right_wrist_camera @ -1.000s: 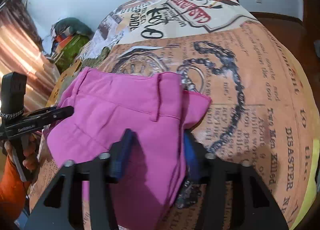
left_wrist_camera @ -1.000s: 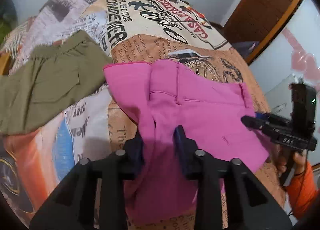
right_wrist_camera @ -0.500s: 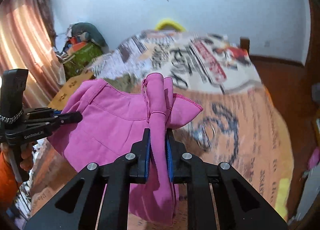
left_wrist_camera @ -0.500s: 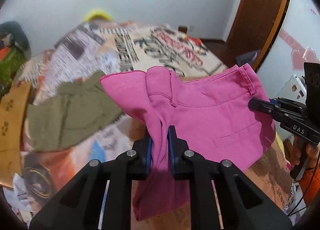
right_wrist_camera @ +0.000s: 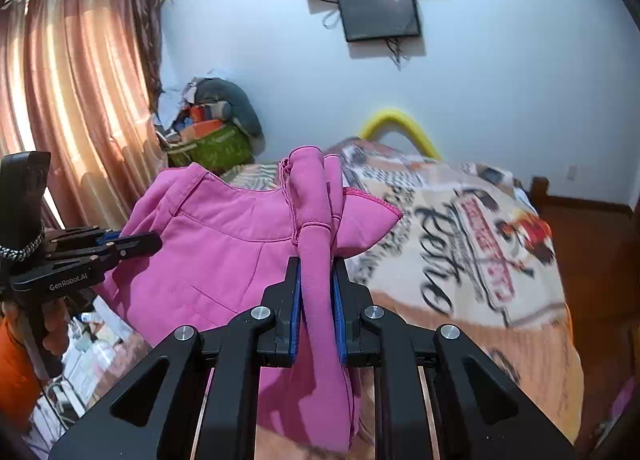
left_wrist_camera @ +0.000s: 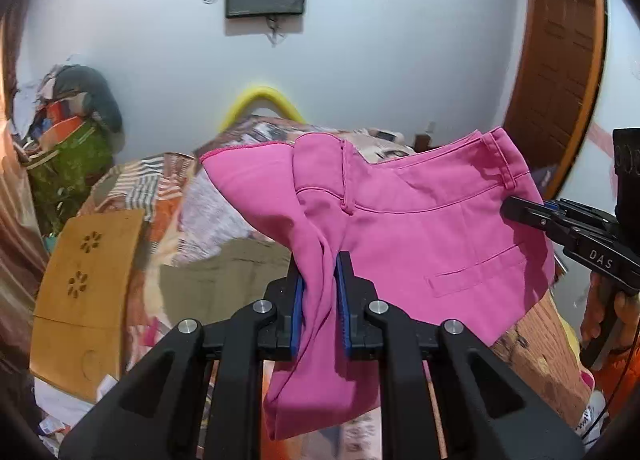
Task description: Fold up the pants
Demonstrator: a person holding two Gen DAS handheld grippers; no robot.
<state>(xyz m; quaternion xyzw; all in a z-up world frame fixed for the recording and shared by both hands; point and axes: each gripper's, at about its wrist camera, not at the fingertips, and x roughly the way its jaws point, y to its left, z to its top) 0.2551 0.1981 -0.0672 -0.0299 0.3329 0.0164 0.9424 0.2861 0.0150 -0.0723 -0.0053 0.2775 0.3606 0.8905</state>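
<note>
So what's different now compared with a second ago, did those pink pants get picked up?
Yes. A second ago both grippers stood open around the pink pants lying on the bed. Since then the left gripper and right gripper have clamped shut on the waistband and raised it, so the pants now hang in the air. The olive pants stayed where they lay.

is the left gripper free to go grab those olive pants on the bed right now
Probably not. The left gripper is shut on the pink pants, held up off the bed with the right gripper. The olive pants lie just below, but the pink fabric hangs in between.
</note>
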